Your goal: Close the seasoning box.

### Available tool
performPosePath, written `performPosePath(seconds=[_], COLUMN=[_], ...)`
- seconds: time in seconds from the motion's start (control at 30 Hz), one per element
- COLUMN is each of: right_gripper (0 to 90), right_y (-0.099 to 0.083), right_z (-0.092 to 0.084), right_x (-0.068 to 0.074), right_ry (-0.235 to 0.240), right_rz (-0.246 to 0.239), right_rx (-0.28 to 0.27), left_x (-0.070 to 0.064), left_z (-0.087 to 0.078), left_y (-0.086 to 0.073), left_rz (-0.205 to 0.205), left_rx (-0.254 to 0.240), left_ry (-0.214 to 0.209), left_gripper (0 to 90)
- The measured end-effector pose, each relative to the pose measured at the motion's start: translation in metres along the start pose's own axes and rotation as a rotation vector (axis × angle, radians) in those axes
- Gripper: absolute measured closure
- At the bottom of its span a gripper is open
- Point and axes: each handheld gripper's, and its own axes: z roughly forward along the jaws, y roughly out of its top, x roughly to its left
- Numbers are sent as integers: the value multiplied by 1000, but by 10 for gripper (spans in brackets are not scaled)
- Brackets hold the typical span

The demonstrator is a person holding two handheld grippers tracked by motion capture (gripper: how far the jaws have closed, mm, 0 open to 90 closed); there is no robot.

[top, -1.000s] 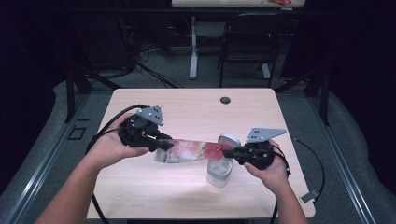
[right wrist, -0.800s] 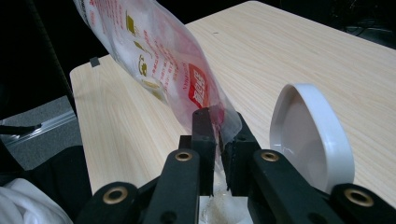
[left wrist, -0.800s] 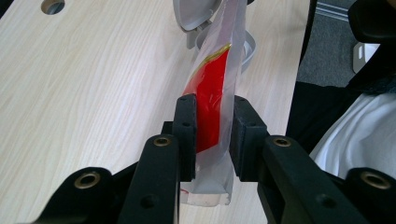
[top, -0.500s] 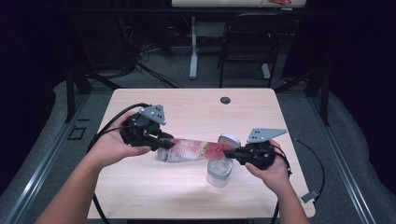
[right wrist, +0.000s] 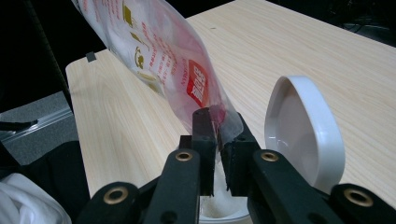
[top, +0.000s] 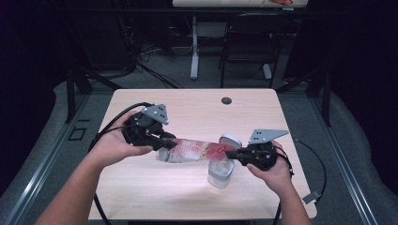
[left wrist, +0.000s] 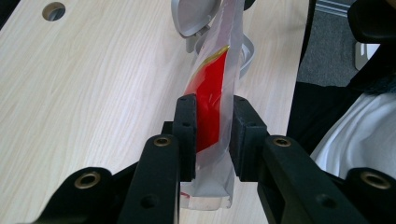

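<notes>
A clear plastic pouch [top: 192,150] with red print hangs stretched between my two grippers, sloping down to the right. My left gripper [top: 166,144] is shut on its sealed end [left wrist: 212,100]. My right gripper [top: 231,153] is shut on the opposite edge [right wrist: 154,51], right over a clear tub [top: 220,174]. The tub's white hinged lid [top: 230,140] stands open [right wrist: 299,128]. White grains [right wrist: 219,205] show in the tub below my right gripper [right wrist: 218,130]. In the left gripper view the pouch sits between both pads of that gripper [left wrist: 215,121], with the lid [left wrist: 194,16] beyond.
The light wooden table [top: 141,192] has a round cable hole [top: 226,100] near its far edge. A black cable [top: 117,119] trails from the left gripper. Behind the table stand a dark chair [top: 248,42] and a white desk leg [top: 194,47].
</notes>
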Motion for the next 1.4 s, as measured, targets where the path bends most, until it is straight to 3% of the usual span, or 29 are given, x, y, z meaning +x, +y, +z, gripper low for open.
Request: performPosePath(seconds=[0.67,1.13,1.23,1.4], right_gripper=[849,855,855,859], right_y=[-2,-3,-2,-2], right_z=[-8,-9,-9,-9], right_x=[3,7,9,9], right_ry=[4,16,43,34], right_rz=[-42,-41,-42,-39], right_rx=[8,15,-2,-4], left_x=[-3,-3,-5,-4], left_z=[-1,-1,-1,-1], left_y=[7,10,13,14], left_rz=[19,23,39,37], left_rx=[-1,-1,-3,-3], left_ry=[-8,-14,-19,-15], left_gripper=[749,749,752,755])
